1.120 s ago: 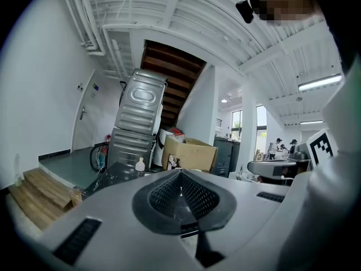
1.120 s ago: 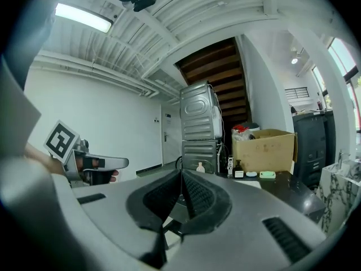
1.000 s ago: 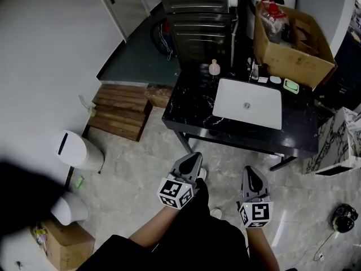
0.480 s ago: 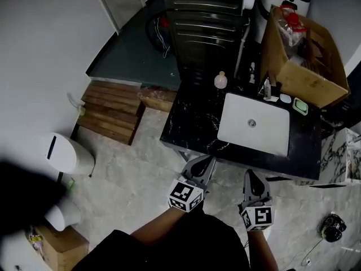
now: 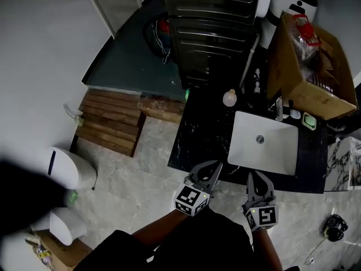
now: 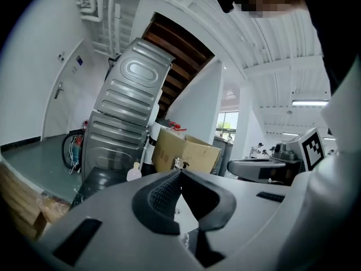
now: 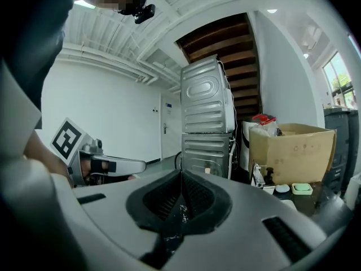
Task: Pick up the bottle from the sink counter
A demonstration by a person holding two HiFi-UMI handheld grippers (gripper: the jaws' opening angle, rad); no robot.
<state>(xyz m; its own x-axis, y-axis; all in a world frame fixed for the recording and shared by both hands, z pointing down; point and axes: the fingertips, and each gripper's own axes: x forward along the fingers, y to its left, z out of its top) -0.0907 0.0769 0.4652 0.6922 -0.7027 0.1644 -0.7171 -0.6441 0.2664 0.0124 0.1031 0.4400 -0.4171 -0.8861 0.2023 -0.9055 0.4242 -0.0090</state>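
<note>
Though short of the counter's near edge, left gripper (image 5: 217, 165): jaws pressed together, nothing between them, aimed at the counter's left part, probably a carrying posture ahead of the reach.
Right gripper (image 5: 252, 175): likewise closed and empty, just before the basin's front rim.
Bottle (image 5: 229, 98): upright at the back of the sink counter (image 5: 194, 129), left of the white basin (image 5: 242, 126), well apart from both tools, untouched.
Surface: black veined stone, glossy, bare at left; soap dish (image 5: 308, 121) and cardboard box (image 5: 313, 66) crowded behind the basin.
Room: pale tiled floor (image 5: 141, 174), stacked grey machines (image 5: 214, 21) behind the counter, wooden pallet (image 5: 110, 120) at left.
Left gripper view: ribbed pads shut tight; bottle (image 6: 134, 173) ahead, left of the tips, near the box.
Right gripper view: pads closed on nothing; box and soap dish at right, white wall beyond.
Next need, by judgement: jaws opened before any grasp.
</note>
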